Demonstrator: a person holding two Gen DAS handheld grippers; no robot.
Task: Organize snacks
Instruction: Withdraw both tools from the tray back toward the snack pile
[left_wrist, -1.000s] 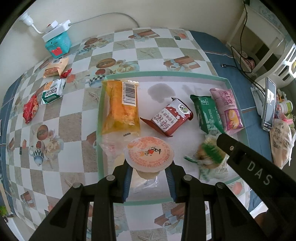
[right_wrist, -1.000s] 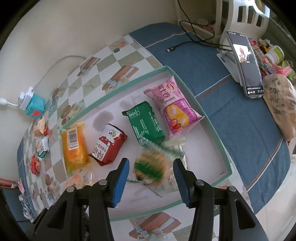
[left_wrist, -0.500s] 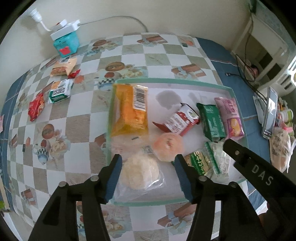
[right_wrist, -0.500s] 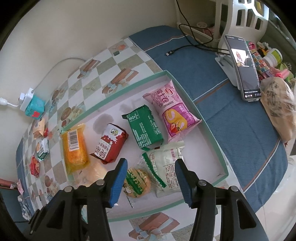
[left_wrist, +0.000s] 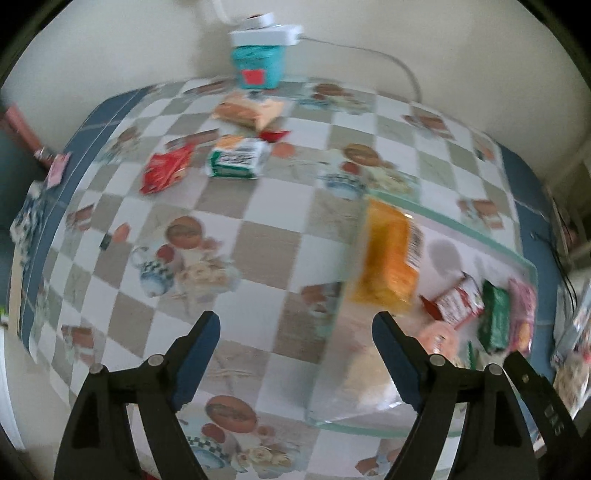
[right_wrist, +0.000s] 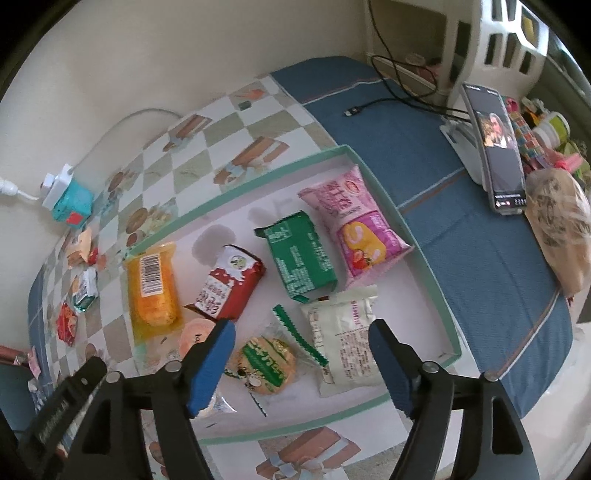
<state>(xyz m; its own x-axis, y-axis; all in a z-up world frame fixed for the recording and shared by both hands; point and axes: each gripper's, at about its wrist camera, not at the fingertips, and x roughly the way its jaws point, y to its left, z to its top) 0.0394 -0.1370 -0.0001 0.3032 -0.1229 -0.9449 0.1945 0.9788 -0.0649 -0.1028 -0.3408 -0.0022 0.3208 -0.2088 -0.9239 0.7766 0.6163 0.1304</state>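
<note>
A white tray with a green rim (right_wrist: 424, 254) (left_wrist: 458, 229) holds several snacks: an orange pack (right_wrist: 151, 288) (left_wrist: 388, 258), a red pack (right_wrist: 229, 288), a green pack (right_wrist: 299, 258), a pink pack (right_wrist: 354, 221), a white sachet (right_wrist: 343, 343), a round green biscuit (right_wrist: 266, 365) and an orange jelly cup (right_wrist: 195, 336) (left_wrist: 436, 336). My right gripper (right_wrist: 299, 354) is open and empty above the tray's near part. My left gripper (left_wrist: 295, 354) is open and empty over the checkered cloth, left of the tray. Loose snacks lie far back: a red pack (left_wrist: 166, 170), a green-white pack (left_wrist: 236, 158), a tan pack (left_wrist: 247, 110).
A teal box with a white plug and cable (left_wrist: 258, 62) stands at the wall. A phone on a stand (right_wrist: 495, 147), a brown bag (right_wrist: 557, 229) and a black cable (right_wrist: 388, 99) are on the blue cloth at the right.
My left gripper let go of the jelly cup in the tray, opened wide and swung left toward the loose snacks. My right gripper released the round biscuit and drew back slightly.
</note>
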